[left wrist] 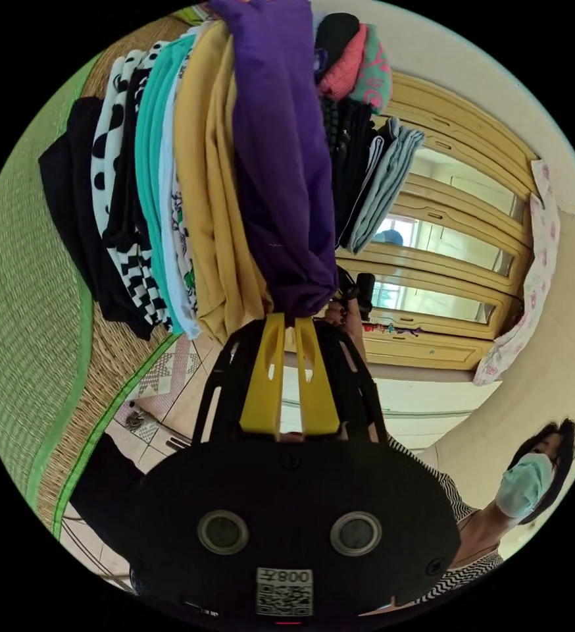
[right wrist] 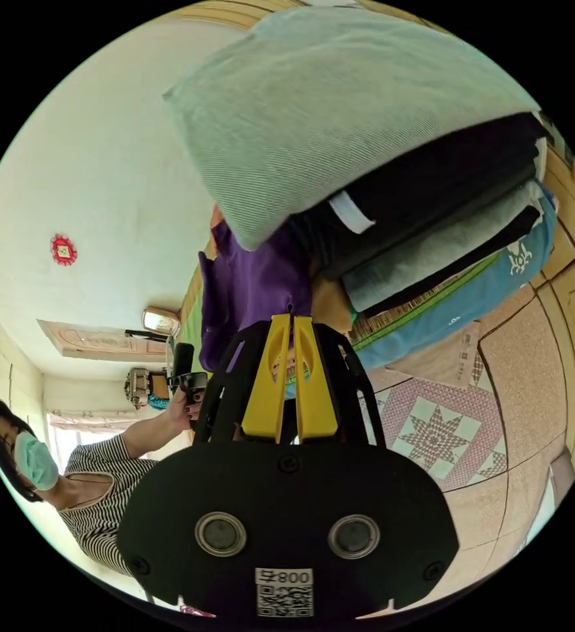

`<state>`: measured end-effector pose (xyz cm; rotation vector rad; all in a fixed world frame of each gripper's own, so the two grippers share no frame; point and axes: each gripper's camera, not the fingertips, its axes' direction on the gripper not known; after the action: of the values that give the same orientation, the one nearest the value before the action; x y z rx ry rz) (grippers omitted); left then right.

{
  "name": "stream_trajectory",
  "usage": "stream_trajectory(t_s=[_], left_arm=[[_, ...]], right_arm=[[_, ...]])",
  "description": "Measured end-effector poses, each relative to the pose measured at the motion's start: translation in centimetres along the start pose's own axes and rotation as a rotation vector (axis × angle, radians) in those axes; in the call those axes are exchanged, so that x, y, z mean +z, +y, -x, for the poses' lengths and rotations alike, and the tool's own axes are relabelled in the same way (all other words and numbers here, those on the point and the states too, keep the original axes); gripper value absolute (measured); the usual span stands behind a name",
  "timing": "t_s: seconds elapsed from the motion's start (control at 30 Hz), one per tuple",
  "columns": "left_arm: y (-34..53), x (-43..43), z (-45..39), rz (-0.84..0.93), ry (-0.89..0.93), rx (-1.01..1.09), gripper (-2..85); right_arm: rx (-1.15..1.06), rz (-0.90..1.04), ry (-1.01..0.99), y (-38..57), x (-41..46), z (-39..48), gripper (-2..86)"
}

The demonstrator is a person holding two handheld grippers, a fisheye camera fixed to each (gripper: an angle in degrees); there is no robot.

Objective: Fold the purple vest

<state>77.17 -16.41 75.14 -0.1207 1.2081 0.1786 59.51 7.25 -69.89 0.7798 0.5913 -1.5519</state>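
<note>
Left gripper (left wrist: pixel 295 320) jaws clenched on the purple vest (left wrist: pixel 281 164), right at its tips, cloth running lengthwise away alongside a yellow garment (left wrist: pixel 212 197) in the clothes stack. Right gripper (right wrist: pixel 292 318) jaws nearly closed, tips at the vest's edge (right wrist: pixel 254 289); firm pinch unclear. Both equally near.

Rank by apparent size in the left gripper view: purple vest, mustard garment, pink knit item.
1. purple vest and mustard garment: look about alike, so left unranked.
2. pink knit item: clearly smallest, though farther away.
</note>
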Motion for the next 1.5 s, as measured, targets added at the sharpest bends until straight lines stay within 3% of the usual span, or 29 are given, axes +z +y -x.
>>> stream_trajectory(t_s=[0.23,0.37,0.47,0.6,0.73,0.9,1.07,1.2,1.37,1.5], left_arm=[[0.1,0.7,2.0,0.051,0.018,-0.022,1.2],[0.0,-1.1,1.1,-0.012,-0.002,0.033,0.5],[-1.6,-1.6,-0.2,-0.078,-0.016,0.106,0.3],[-4.5,-0.6,-1.4,-0.095,-0.094,0.167,0.1],[-7.1,1.0,-0.4,-0.056,-0.342,0.166,0.0],[-6.9,0.6,1.0,-0.099,-0.245,0.119,0.0],[-7.2,0.4,0.7,-0.077,-0.285,0.165,0.0],[-6.6,0.0,0.0,-0.092,-0.316,0.224,0.0],[-5.8,0.1,0.6,-0.063,-0.373,0.234,0.0],[-3.4,-1.9,0.0,-0.096,-0.37,0.301,0.1]], right_arm=[[0.058,-0.13,-0.099,2.6,-0.3,-1.5,0.1],[0.057,-0.31,0.007,6.1,-2.3,1.1,0.0],[-0.075,-0.397,0.082,7.7,-2.3,6.8,0.0],[-0.252,-0.322,0.259,6.1,2.9,14.5,0.0],[-0.224,-0.169,0.558,3.5,10.2,15.1,0.0],[-0.183,-0.197,0.542,4.5,13.1,15.0,-0.1],[-0.202,-0.238,0.583,6.1,13.9,17.4,-0.1],[-0.368,-0.372,0.503,10.0,14.0,23.4,0.0],[-0.416,-0.133,0.588,10.1,22.7,24.8,0.1],[-0.383,-0.174,0.616,11.0,24.5,24.7,0.1]])
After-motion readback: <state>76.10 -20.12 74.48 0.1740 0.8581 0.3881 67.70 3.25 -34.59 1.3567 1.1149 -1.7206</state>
